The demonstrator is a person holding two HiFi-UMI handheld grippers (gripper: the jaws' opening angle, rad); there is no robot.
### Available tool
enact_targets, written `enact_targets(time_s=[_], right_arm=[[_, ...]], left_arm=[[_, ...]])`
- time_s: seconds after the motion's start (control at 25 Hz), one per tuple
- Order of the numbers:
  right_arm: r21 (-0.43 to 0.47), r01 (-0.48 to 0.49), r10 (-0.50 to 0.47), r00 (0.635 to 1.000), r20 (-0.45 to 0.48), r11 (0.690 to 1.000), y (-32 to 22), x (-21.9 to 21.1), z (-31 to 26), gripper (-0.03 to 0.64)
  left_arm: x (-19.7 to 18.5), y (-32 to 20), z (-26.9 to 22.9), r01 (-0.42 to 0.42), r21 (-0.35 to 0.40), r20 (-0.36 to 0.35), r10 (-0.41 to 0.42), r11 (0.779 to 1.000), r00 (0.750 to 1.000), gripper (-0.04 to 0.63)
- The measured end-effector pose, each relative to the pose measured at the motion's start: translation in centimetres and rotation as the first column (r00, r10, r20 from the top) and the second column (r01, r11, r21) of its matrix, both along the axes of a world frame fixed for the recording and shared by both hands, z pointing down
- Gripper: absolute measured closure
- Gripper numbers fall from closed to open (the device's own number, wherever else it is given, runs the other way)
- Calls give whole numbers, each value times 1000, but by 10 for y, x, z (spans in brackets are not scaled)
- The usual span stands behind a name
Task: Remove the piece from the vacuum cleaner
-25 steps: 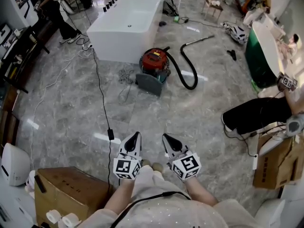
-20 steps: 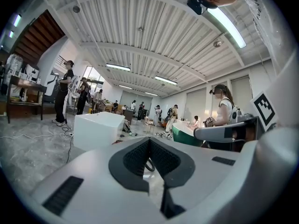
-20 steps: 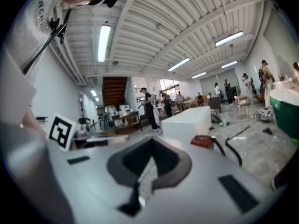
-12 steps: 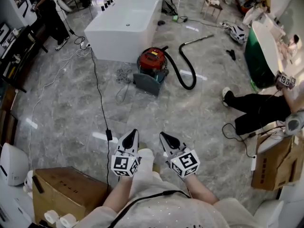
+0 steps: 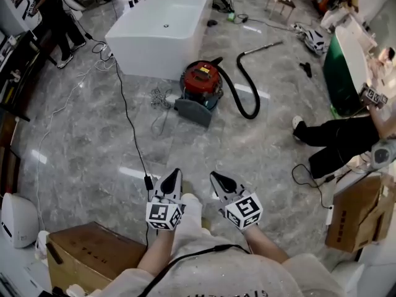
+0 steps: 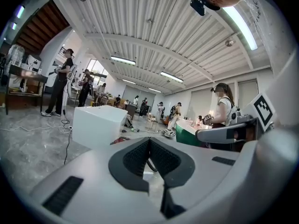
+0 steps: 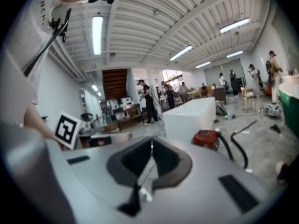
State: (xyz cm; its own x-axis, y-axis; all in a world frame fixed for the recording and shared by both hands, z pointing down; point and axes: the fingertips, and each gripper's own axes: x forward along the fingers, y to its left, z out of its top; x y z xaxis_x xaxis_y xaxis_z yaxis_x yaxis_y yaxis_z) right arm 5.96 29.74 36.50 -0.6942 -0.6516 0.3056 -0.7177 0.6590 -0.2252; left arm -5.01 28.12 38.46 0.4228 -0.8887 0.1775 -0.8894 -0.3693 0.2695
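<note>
Noted left gripper [image 5: 175, 177] and right gripper [image 5: 218, 179] low in front of the body, side by side, both pointing toward the vacuum cleaner [image 5: 201, 81]. Found both pairs of jaws pressed together, with nothing between them. Located the red vacuum cleaner on the marble floor [image 5: 93, 141], well apart from both grippers, just beside the white bathtub [image 5: 158, 26]. Logged black hose [image 5: 249, 91] looping off to its right, grey piece [image 5: 193, 111] against its near side.

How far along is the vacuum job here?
Done: nothing; the vacuum sits by the bathtub, hose seemingly attached. In hand: nothing; left gripper and right gripper are shut, empty, well short of it. Left: approach, grip the piece, pull it off.
</note>
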Motion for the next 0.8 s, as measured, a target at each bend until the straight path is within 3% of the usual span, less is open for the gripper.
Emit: enact_targets(time_s=[0.4,0.8], right_arm=[[-32,-22,22,1000,-13,999,-106,-29,12,601],[-76,-50,47,998,-32,996,-157,-44,31,601]], left_arm=[[-34,-109,2,-31,-1,25,31,1000,999,575],[-53,-155,29,-58,-64,-7,57,996,998,574]])
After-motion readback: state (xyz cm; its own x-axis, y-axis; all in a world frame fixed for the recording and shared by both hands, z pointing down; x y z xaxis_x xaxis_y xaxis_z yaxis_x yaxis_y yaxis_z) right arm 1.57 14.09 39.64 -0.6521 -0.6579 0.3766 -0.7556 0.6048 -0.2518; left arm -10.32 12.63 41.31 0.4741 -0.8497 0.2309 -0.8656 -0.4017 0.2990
